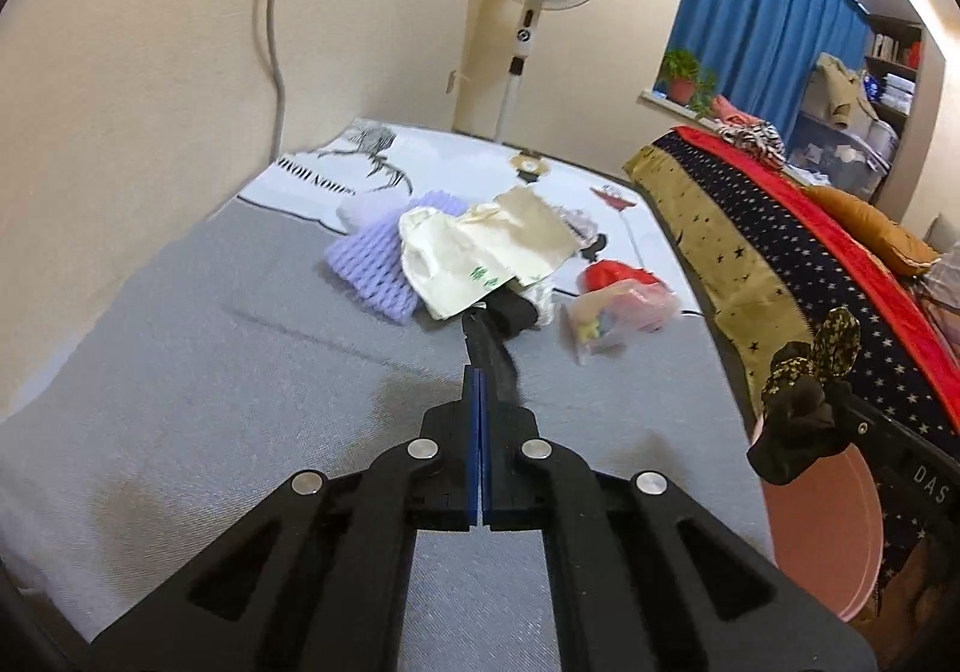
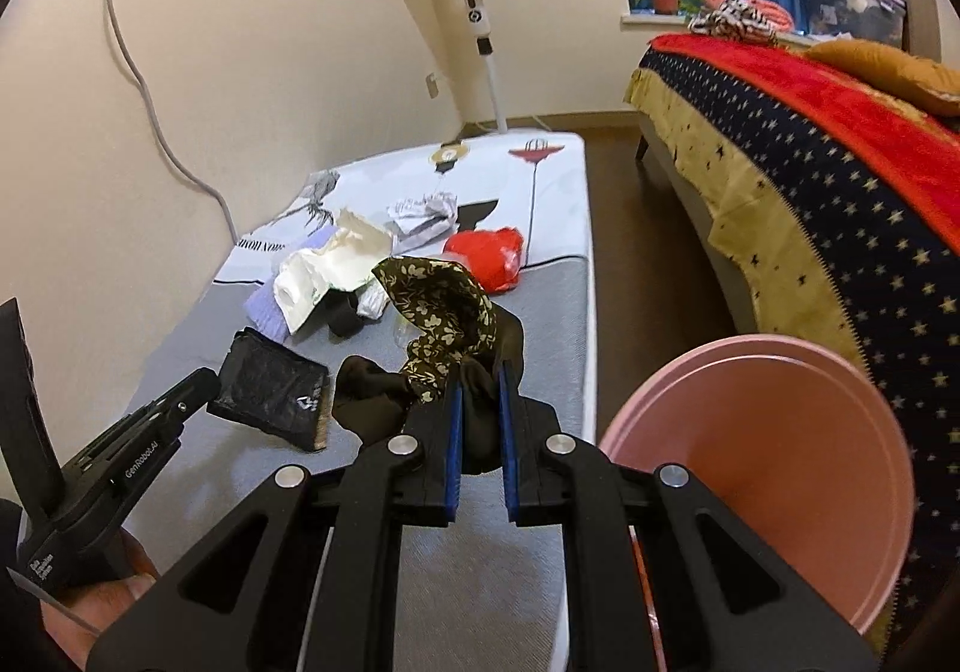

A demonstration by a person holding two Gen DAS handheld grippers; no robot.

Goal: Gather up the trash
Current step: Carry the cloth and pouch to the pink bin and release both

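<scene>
Closest in, a black wrapper (image 2: 270, 393) was pinched flat by the left hand-held gripper (image 1: 482, 372), while a dark floral cloth scrap (image 2: 441, 312) was clamped in the right hand-held gripper (image 2: 480, 381), just beside the pink bin (image 2: 780, 432), which looked empty. Farther out on the grey mat (image 1: 180, 372), a purple foam net (image 1: 375, 264), cream bags (image 1: 474, 252) and a red bag (image 2: 489, 252) were left uncollected, so barely anything seemed done.

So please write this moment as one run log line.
left hand-held gripper: shut on black packet | right hand-held gripper: shut on dark cloth | pink bucket: beside mat
</scene>
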